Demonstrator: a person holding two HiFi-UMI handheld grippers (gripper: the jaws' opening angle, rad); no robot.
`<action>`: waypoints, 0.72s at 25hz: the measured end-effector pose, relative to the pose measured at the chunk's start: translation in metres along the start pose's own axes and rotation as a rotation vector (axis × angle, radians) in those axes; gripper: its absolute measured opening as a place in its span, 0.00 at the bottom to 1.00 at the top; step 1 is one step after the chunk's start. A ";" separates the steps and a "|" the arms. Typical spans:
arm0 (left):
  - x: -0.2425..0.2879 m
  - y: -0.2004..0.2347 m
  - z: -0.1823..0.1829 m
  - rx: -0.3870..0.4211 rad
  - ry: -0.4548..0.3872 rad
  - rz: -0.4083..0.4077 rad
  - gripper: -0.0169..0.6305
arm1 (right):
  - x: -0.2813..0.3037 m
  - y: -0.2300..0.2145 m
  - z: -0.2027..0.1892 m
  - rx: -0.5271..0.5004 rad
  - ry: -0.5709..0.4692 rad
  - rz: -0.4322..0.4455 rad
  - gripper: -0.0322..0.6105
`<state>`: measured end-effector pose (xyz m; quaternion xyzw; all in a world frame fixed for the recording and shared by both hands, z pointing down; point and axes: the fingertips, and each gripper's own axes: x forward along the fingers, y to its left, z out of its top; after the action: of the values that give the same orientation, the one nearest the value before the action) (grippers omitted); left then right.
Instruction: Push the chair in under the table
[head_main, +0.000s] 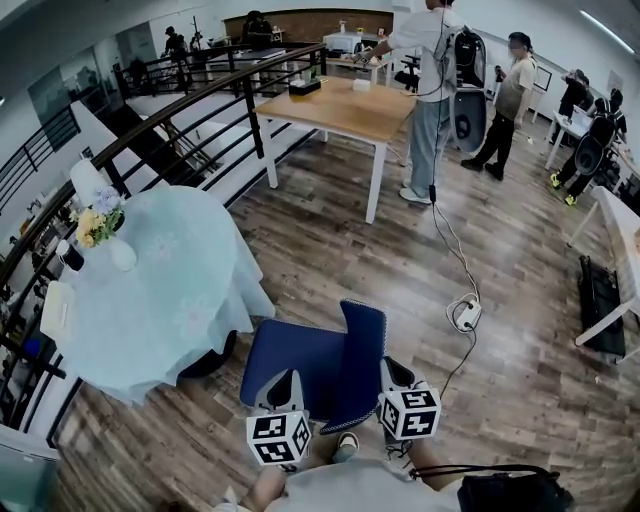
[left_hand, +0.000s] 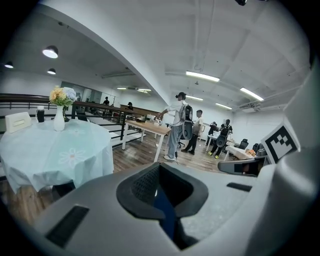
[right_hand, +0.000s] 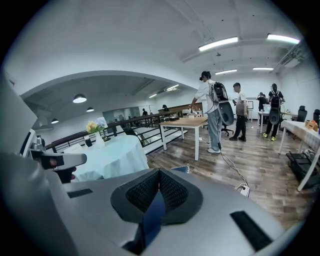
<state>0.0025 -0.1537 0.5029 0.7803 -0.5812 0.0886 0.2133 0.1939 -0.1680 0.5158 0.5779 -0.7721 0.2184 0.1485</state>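
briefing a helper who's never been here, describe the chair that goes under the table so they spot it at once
Start at the round table under a pale blue cloth beside the black metal railing. Just off its edge stands the blue upholstered chair. It is the only blue seat there, clamped by the left gripper and right gripper.

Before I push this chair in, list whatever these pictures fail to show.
- Legs of the chair: head view, covered by its own seat.
- Room under the round table: head and left gripper views, its cloth hangs low.
- Most of the chair: both gripper views, blocked by the bodies of the left tongs and right tongs, shut on a blue sliver of it.
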 end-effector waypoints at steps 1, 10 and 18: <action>0.005 -0.002 0.002 -0.002 -0.001 0.006 0.03 | 0.004 -0.005 0.003 -0.001 0.000 0.005 0.08; 0.017 -0.006 0.005 -0.013 -0.010 0.053 0.03 | 0.023 -0.013 0.014 -0.027 0.009 0.063 0.08; 0.014 0.002 -0.009 -0.045 0.044 0.077 0.03 | 0.035 -0.004 0.004 -0.028 0.043 0.103 0.08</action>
<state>0.0063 -0.1625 0.5171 0.7501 -0.6080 0.1007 0.2401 0.1881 -0.2001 0.5295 0.5303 -0.8006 0.2273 0.1620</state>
